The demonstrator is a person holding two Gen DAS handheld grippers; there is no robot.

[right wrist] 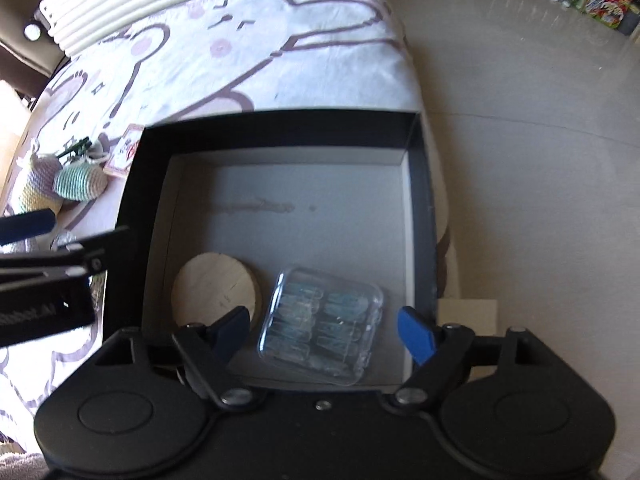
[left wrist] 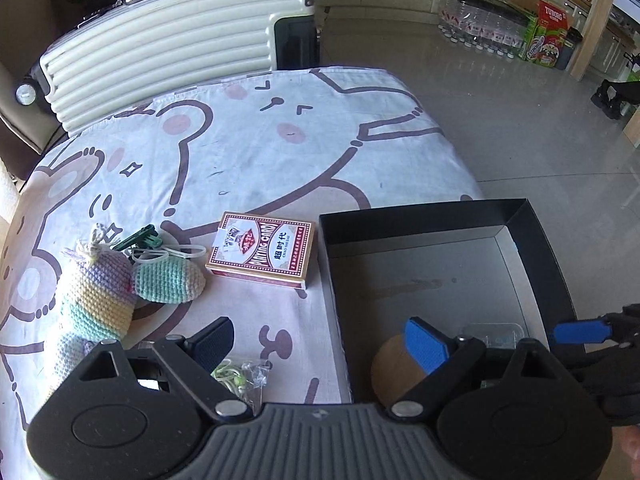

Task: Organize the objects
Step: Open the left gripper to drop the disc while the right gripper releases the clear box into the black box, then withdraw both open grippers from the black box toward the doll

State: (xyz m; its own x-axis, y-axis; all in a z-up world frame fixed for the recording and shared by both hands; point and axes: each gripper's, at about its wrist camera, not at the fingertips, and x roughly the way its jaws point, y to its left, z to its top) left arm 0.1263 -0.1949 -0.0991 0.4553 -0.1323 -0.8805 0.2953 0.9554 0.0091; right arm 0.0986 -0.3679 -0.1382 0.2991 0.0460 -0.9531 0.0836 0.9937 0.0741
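A black box (left wrist: 536, 232) (right wrist: 280, 128) with a grey floor stands on the table's right part. Inside lie a round wooden disc (right wrist: 214, 284) (left wrist: 394, 372) and a clear plastic case (right wrist: 320, 328) of small clips. My right gripper (right wrist: 326, 330) is open above the case, fingers apart on both sides of it. My left gripper (left wrist: 320, 346) is open and empty over the box's left wall. On the cloth lie a deck of playing cards (left wrist: 260, 250), two crocheted pouches (left wrist: 168, 278) (left wrist: 94, 300), a green clip (left wrist: 138, 238) and a small clear bag (left wrist: 240, 376).
A cartoon-print cloth (left wrist: 248, 148) covers the table. A cream suitcase (left wrist: 168, 40) stands behind the table. The tiled floor (left wrist: 520, 128) lies to the right, with bottles and cartons (left wrist: 548, 36) at the far wall.
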